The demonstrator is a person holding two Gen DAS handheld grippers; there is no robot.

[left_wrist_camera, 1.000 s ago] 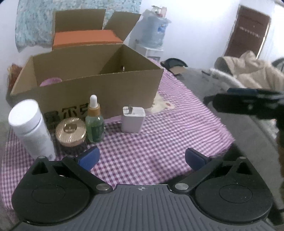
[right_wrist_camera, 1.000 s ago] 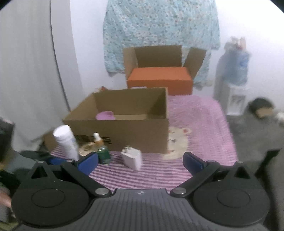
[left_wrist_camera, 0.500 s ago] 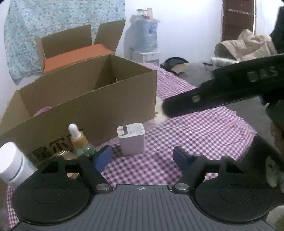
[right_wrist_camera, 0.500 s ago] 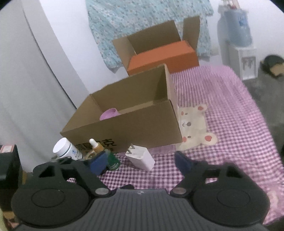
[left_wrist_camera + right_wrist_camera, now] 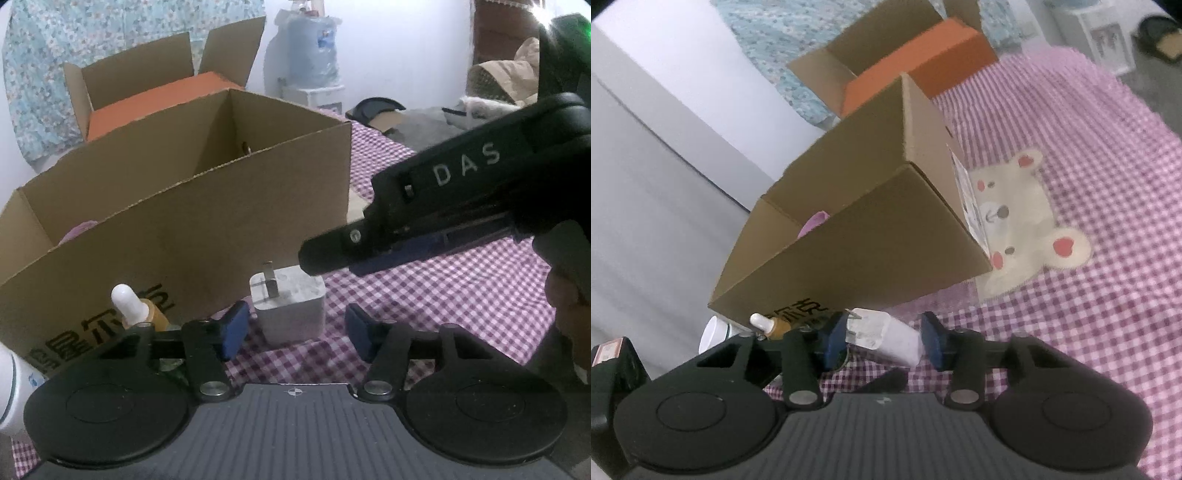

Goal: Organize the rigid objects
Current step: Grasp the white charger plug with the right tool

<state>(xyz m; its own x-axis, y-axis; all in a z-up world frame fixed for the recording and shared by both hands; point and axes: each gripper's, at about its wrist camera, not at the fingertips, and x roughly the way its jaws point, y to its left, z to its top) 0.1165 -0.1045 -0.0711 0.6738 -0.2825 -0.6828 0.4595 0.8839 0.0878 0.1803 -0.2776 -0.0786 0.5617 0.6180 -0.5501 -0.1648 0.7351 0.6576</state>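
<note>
A white plug charger [image 5: 290, 308] stands on the purple checked cloth in front of the open cardboard box [image 5: 207, 221]. My left gripper [image 5: 295, 328] is open, its blue pads on either side of the charger and apart from it. My right gripper [image 5: 882, 338] is open too, with the charger [image 5: 886, 338] between its pads; in the left wrist view its black body [image 5: 443, 206] reaches in from the right just above the charger. A green dropper bottle with a white top [image 5: 127, 302] and a white bottle [image 5: 7, 391] stand to the left.
The box [image 5: 871, 236] holds a pink item [image 5: 812, 225]. A second open box with an orange block [image 5: 162, 88] sits behind it. A bear patch [image 5: 1027, 218] is on the cloth to the right. A water dispenser [image 5: 314, 51] stands at the back.
Both grippers have moved closer to the charger and now bracket it. The right gripper has dropped low over it and tilted. The gold-lidded jar has gone out of sight.
</note>
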